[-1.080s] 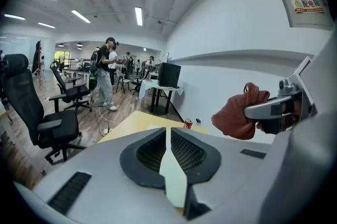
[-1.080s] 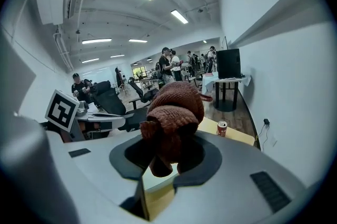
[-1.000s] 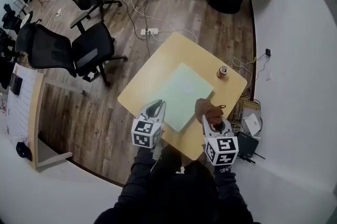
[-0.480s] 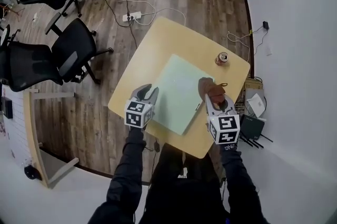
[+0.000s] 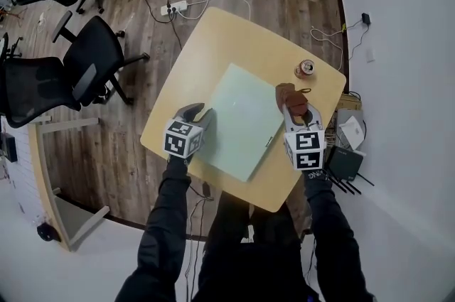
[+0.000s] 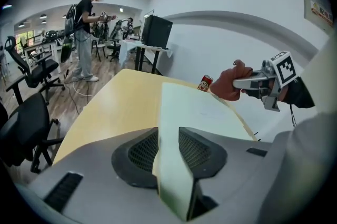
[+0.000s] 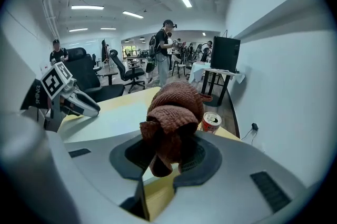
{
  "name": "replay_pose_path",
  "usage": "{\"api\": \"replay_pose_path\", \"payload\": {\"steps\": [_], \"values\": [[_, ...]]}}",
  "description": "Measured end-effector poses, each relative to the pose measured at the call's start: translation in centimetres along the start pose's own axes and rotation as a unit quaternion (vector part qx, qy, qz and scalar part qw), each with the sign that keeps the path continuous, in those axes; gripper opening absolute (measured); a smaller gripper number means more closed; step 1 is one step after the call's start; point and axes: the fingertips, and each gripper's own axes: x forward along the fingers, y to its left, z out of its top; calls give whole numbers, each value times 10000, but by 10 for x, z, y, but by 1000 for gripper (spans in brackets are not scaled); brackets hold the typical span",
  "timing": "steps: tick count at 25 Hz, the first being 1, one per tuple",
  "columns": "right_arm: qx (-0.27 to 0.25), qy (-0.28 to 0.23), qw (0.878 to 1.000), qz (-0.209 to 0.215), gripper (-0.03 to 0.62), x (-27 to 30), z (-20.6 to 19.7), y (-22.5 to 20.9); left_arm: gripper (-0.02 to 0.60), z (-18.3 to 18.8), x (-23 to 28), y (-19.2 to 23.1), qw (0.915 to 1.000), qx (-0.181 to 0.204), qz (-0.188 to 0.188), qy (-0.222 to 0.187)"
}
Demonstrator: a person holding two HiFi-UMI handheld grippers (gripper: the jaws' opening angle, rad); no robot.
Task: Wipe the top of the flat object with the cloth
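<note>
Now the brown cloth (image 5: pixel 291 97) has slid nearer the soda can (image 5: pixel 305 69), at the green board (image 5: pixel 242 119) corner. The right gripper (image 5: pixel 294 107) pinches the cloth in its jaws. The left gripper (image 5: pixel 198 112) jaws squeeze the board's edge.

Bunched brown cloth (image 5: pixel 293 100) at flat pale-green board (image 5: pixel 242 119) right edge
</note>
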Motion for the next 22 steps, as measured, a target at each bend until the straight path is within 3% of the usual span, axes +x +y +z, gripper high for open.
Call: {"api": "replay_pose_path", "payload": {"steps": [6,12,22], "values": [[-41,262,9994,229,118,12,-27,10,123,-1,3,1,9998,-11,-165,84],[-120,512,9953,811,117,2,-49,53,121,-2,3,1,9997,-37,-137,206],[-210,629,9909,1172,117,-18,-70,94,121,-3,3,2,9997,-122,-105,158]]}}
